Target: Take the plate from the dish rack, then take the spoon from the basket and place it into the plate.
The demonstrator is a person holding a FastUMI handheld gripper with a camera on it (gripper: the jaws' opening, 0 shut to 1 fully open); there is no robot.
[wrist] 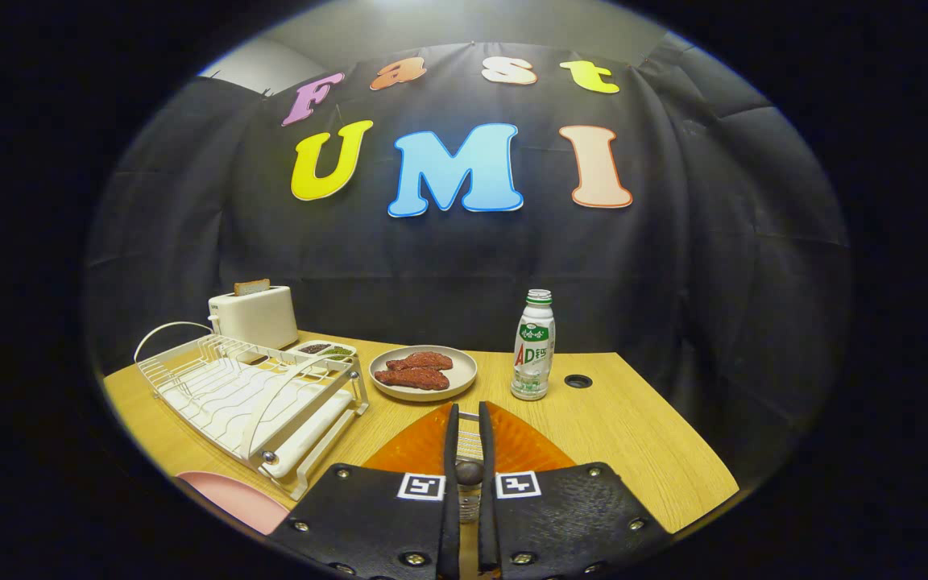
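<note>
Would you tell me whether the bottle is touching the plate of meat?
Apart: the gripper view shows bare table between bottle and plate. The gripper has its fingers nearly together over the orange basket.

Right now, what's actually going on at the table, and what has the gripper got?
The hand-held gripper has its fingers nearly closed on a thin metal piece, probably the spoon, just above the orange basket. The white dish rack looks empty, and a pink plate lies on the table beside the fingers. Beyond them sit a plate of meat, a bottle and a toaster.
</note>
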